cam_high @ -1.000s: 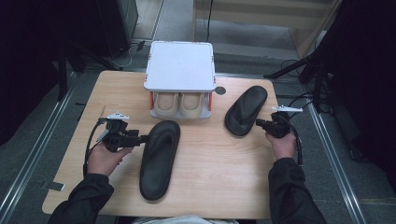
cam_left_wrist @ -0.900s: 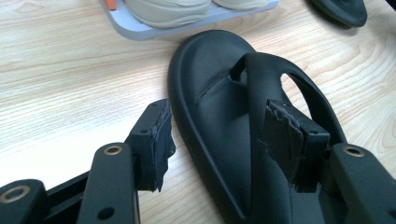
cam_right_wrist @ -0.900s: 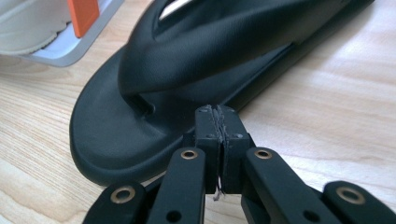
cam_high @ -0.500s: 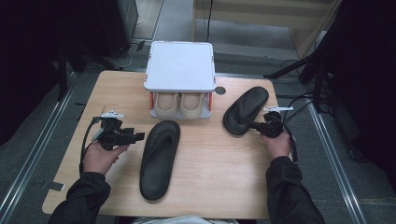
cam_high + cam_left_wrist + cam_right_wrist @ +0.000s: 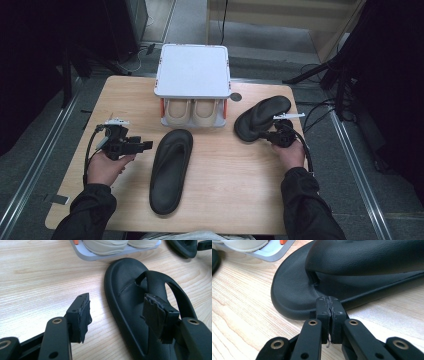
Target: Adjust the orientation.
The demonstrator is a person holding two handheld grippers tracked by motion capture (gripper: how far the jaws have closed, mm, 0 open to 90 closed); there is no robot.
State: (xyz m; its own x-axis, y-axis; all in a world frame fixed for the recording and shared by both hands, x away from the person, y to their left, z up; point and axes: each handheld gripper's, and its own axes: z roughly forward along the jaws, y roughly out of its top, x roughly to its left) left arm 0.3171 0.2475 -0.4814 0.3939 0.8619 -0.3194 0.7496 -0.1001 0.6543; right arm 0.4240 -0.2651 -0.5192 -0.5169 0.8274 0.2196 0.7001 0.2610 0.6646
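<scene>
Two black sandals lie on the bench, and what changed in the last second is mostly on my right side: my right hand-held gripper has moved in from beside the far sandal to its near edge, and in the right gripper view the jaws are pressed together with their tips just at the rim of the sole; I cannot tell if any of the rim is caught between them, it looks rather that they only touch it. This sandal has turned a little and stands near the right side of the white shoe rack, where a beige pair already sits on the lower shelf. My left hand-held gripper has drawn back a bit; its jaws stand wide apart, just beside the near sandal, which has not moved from the middle of the bench. I judge that the right sandal is being handled first, and the grip there is not sure yet
</scene>
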